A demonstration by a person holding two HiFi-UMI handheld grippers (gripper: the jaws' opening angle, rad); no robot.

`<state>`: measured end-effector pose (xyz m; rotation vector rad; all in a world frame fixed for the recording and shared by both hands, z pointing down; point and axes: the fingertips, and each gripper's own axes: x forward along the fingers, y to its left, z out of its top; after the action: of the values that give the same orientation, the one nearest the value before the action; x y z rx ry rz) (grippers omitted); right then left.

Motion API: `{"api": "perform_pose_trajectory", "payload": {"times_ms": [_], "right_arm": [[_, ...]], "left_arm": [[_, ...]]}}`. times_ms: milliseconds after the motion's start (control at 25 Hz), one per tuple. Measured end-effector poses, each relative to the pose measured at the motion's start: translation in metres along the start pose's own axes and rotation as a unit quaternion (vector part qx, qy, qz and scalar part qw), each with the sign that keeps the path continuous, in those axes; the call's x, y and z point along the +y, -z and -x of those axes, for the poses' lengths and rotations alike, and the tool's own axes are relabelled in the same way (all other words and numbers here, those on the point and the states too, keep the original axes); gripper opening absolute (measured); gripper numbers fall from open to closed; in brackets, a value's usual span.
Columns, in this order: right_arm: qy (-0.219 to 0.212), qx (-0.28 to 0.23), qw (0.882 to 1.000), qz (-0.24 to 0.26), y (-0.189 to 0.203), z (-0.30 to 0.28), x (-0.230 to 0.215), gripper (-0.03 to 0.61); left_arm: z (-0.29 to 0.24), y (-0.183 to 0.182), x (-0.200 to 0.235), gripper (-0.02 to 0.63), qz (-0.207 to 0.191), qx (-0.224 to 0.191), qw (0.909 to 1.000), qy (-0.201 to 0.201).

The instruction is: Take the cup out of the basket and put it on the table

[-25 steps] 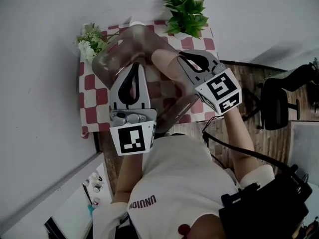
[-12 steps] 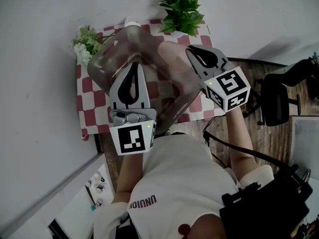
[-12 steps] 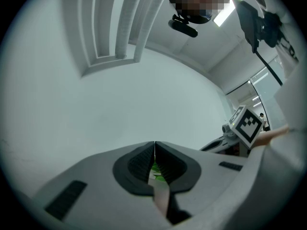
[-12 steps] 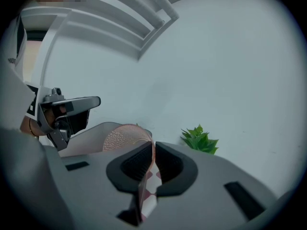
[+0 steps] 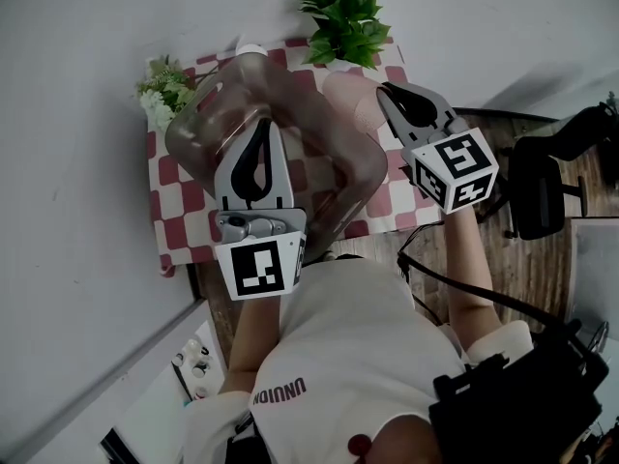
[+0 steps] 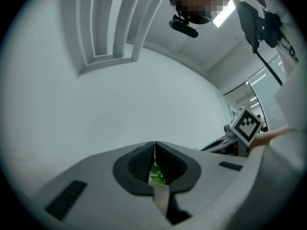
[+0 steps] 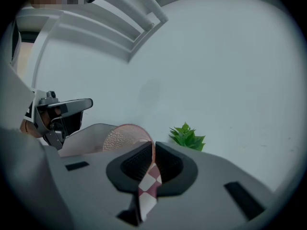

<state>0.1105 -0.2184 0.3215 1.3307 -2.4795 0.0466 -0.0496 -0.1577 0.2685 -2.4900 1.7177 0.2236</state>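
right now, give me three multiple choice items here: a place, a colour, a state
1. The green plant stands: A on the floor; B at the tablecloth's far edge; C on a shelf.
2. The tablecloth's checks are: A red and white; B blue and white; C black and yellow.
3. The right claw is: A open and empty; B shut on the cup's rim; C out of view.
Answers: B, it stands at the cloth's far end; A, red squares show in the head view; B, the pink rim is pinched in it.
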Motion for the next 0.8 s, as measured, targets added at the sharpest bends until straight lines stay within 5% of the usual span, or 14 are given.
{"api": "perform_pose_trajectory", "payload": {"times_ms": [800], "right_arm": [[0.060, 0.016, 0.997, -0.047, 0.026, 0.025, -0.031, 0.035]], "left_arm": [[-0.007, -0.002, -0.014, 0.017, 0.014, 0.006, 0.9995, 0.028]]}}
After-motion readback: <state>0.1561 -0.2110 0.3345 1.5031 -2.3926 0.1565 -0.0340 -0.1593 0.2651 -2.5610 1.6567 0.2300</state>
